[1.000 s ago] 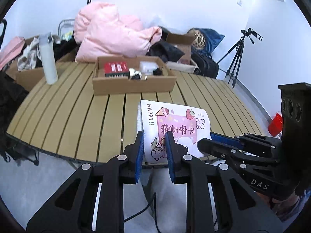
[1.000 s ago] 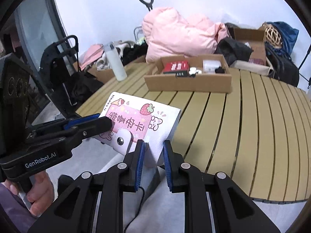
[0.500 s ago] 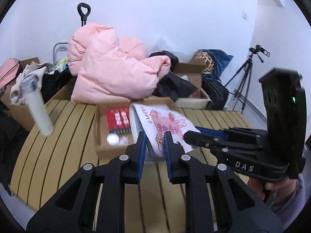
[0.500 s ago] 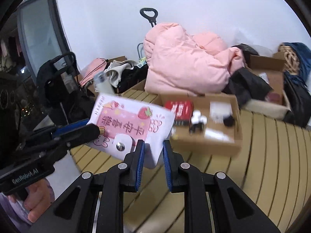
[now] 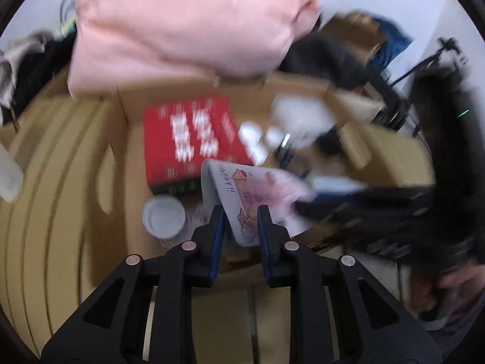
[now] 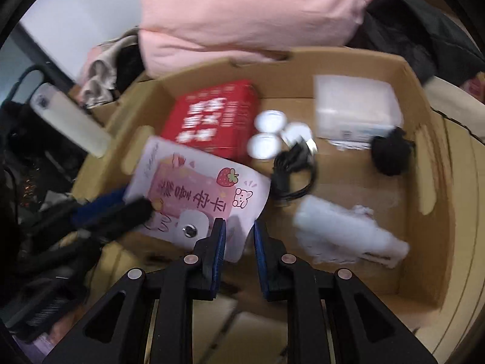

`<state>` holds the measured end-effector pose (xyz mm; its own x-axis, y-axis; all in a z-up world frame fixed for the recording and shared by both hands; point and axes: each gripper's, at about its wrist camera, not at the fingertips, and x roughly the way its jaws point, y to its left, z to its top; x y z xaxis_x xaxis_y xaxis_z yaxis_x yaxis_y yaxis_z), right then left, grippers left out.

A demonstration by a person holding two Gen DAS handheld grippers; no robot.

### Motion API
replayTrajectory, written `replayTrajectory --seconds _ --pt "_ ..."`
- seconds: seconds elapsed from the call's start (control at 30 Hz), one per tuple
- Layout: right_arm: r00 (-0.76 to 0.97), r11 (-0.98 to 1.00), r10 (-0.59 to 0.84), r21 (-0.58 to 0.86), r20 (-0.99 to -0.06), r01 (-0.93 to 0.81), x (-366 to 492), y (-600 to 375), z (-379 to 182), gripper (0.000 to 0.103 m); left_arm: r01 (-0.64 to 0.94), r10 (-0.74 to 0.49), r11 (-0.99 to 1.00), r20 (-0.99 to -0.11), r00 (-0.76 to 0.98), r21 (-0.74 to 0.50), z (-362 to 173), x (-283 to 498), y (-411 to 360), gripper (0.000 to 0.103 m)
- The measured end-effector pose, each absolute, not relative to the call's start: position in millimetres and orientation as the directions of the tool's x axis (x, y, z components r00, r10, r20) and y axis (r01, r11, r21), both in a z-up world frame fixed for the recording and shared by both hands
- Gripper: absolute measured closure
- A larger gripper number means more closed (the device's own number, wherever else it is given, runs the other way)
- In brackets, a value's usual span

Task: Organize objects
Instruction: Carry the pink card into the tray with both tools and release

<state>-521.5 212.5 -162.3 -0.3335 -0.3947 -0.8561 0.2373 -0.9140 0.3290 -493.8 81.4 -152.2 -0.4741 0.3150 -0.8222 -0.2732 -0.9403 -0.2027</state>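
A white and pink pouch printed with a strawberry and a bunny hangs over the near left part of an open cardboard box. My left gripper grips the pouch's near edge, and its jaws are opening slightly with the pouch still between them. My right gripper is shut on the pouch's near right corner. Each gripper shows in the other's view, at the pouch's side. Motion blurs both views.
In the box lie a red carton, round white lids, a black cable, a clear case, a black lump and a white packet. Behind it is a pink duvet; left, a white bottle.
Both grippers carried the pouch forward from the table's near edge and down over the box. The box now fills both views.
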Motion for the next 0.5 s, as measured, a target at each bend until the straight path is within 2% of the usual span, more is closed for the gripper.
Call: replayTrajectory --seconds 0.03,0.07,0.1,0.17,0.27,0.3,0.43,0.5 --pt "-0.335 -0.916 -0.392 0.331 -0.857 0.226 -523 217 -163 0.081 -0.269 0.329 -0.937 -0.822 -0.464 -0.223 -159 -497 78 0.081" --pt "-0.346 -0.919 -0.388 0.328 -0.854 0.22 -525 222 -162 0.081 -0.257 0.351 -0.932 -0.809 -0.472 -0.255 -160 -498 72 0.07" --pt "-0.37 -0.92 -0.384 0.318 -0.846 0.227 -523 225 -155 0.081 -0.247 0.342 -0.936 -0.814 -0.47 -0.251 -160 -499 68 0.066" --pt "-0.417 -0.932 -0.352 0.274 -0.838 0.236 -516 230 -140 0.081 -0.231 0.34 -0.939 -0.803 -0.489 -0.257 -149 -494 57 0.065" --pt "-0.473 -0.943 -0.318 0.225 -0.821 0.243 -507 237 -110 0.081 -0.221 0.316 -0.948 -0.763 -0.563 -0.229 -113 -478 42 0.042" --pt "-0.487 -0.947 -0.307 0.212 -0.818 0.241 -504 239 -102 0.081 -0.21 0.283 -0.958 -0.75 -0.598 -0.193 -95 -470 38 0.038" --pt "-0.537 -0.961 -0.259 0.161 -0.803 0.223 -480 247 -61 0.08 -0.179 0.202 -0.978 -0.723 -0.661 -0.11 -37 -437 26 0.036" --pt "-0.52 -0.949 -0.295 0.181 -0.801 0.26 -453 250 -36 0.08 -0.171 0.179 -0.981 -0.736 -0.653 -0.087 -5 -409 17 0.032"
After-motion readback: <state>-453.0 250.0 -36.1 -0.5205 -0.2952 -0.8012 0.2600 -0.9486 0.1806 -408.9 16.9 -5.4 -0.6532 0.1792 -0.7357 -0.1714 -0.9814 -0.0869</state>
